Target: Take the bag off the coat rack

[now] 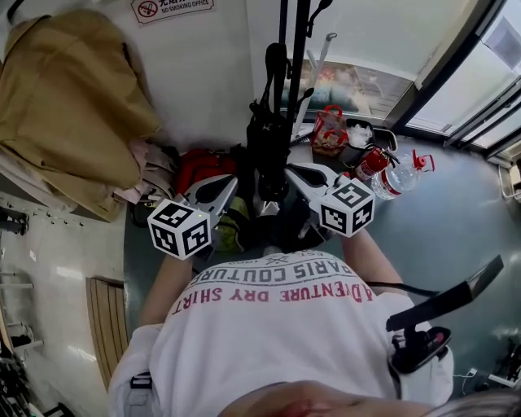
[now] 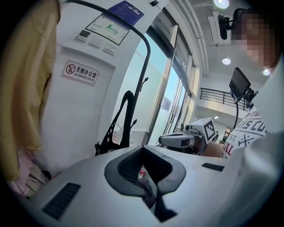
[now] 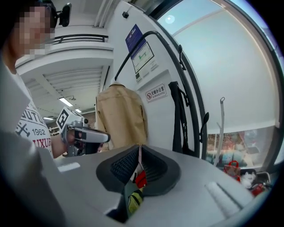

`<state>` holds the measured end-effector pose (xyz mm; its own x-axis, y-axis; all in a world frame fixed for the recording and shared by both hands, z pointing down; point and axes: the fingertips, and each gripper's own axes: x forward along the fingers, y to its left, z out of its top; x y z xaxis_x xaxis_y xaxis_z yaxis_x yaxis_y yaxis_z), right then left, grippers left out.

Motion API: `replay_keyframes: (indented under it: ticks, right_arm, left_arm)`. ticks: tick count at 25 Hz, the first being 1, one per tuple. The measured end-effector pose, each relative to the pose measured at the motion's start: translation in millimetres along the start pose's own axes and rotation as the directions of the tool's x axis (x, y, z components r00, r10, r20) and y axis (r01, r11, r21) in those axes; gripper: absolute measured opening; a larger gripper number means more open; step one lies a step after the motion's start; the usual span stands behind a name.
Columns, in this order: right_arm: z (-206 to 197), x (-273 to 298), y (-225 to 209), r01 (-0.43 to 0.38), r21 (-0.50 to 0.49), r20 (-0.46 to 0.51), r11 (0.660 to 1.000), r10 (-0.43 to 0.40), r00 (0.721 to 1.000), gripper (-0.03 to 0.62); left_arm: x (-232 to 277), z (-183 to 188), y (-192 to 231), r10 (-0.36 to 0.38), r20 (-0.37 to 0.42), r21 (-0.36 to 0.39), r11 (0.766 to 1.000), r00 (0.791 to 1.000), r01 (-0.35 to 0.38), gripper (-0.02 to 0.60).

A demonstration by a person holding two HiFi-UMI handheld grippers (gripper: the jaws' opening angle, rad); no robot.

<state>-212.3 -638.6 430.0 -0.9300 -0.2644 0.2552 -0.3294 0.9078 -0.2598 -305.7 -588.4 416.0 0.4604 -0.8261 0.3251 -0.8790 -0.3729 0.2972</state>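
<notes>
Now | left gripper (image 1: pixel 230 184) and right gripper (image 1: pixel 295 173) near coat rack (image 1: pixel 297 49), both clenched, empty | bag (image 1: pixel 269 155) hangs on coat rack, hook seemingly overhead | I'd open right, pinch strap, lift upward.

Head cam: looks steeply down past the white printed T-shirt (image 1: pixel 277 326) at the foot of the black metal coat rack (image 1: pixel 298 57), close in. Both gripper cams sit low behind their jaws, tilted up at the white wall (image 2: pixel 75 133). All three share the rack, tan coat (image 1: pixel 73 98) and red-and-white no-smoking sign (image 1: pixel 171 8). The left gripper view also catches the right gripper (image 2: pixel 163 141); the right gripper view catches the left gripper (image 3: pixel 105 138).
</notes>
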Motion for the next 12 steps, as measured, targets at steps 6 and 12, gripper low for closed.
replay_keyframes:
  ticks: [6,12]
  right_arm:
    - [62,31,-44,0.075,-0.100,0.056,0.992,-0.070,0.996,0.003]
    - [117,57,-87,0.178,-0.089,0.158,0.980,-0.163,0.974,0.053]
  left_arm:
    - [1,12,20,0.039,0.019,-0.005,0.999,0.999,-0.038,0.002]
    - [3,35,49,0.103,0.067,-0.019,0.995,0.992,-0.102,0.002]
